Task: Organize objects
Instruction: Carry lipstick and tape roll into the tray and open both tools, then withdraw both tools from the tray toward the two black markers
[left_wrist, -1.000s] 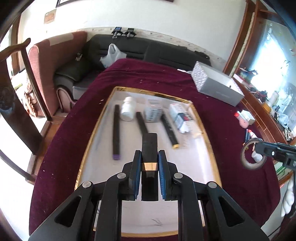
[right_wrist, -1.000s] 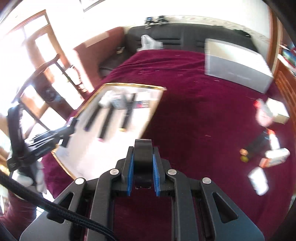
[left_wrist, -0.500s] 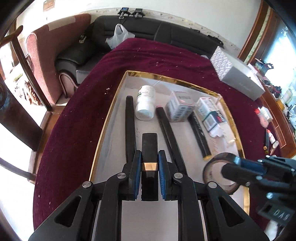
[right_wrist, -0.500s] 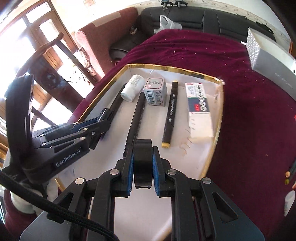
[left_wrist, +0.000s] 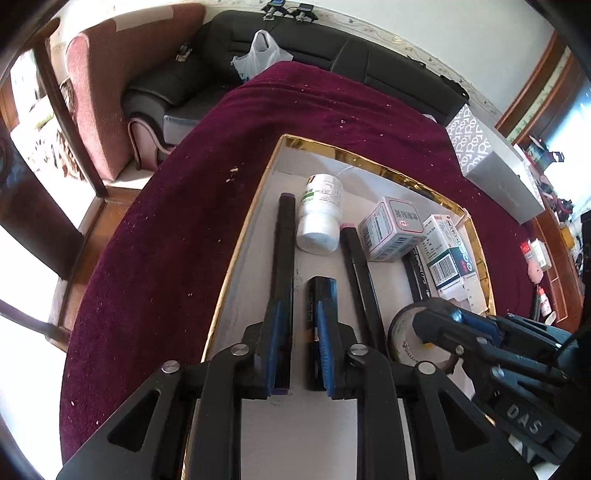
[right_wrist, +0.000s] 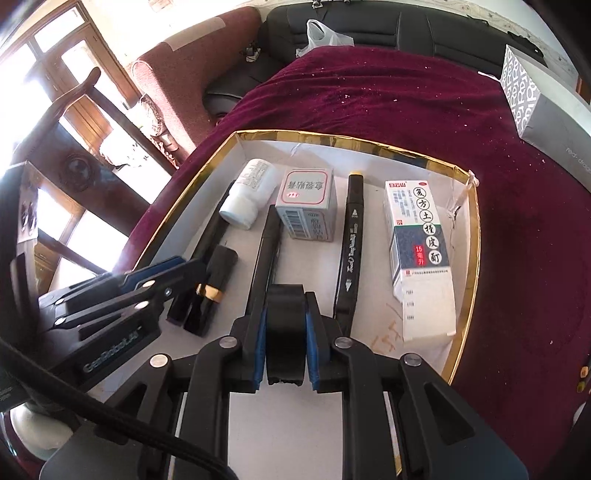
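A gold-rimmed white tray (left_wrist: 236, 254) (right_wrist: 471, 258) lies on the maroon cloth. My left gripper (left_wrist: 297, 332) is open over the tray; a black tube with a gold band (left_wrist: 319, 314) (right_wrist: 214, 284) lies between its fingers on the tray floor. My right gripper (right_wrist: 286, 350) is shut on a black tape roll (right_wrist: 286, 332), which shows as a ring in the left wrist view (left_wrist: 413, 339), low over the tray. In the tray lie a white bottle (left_wrist: 319, 214), a grey box (left_wrist: 393, 229), a tall medicine box (right_wrist: 419, 251) and three black markers (right_wrist: 351, 243).
A grey patterned box (left_wrist: 491, 162) stands on the cloth at the far right. Small items (left_wrist: 535, 254) lie near the right edge. A black sofa (left_wrist: 332, 48), a red armchair (left_wrist: 92, 92) and a wooden chair (right_wrist: 55, 122) stand beyond the table.
My left gripper has opened and let the black tube down onto the tray. My right gripper has carried the tape roll further in over the tray, close beside the left gripper.
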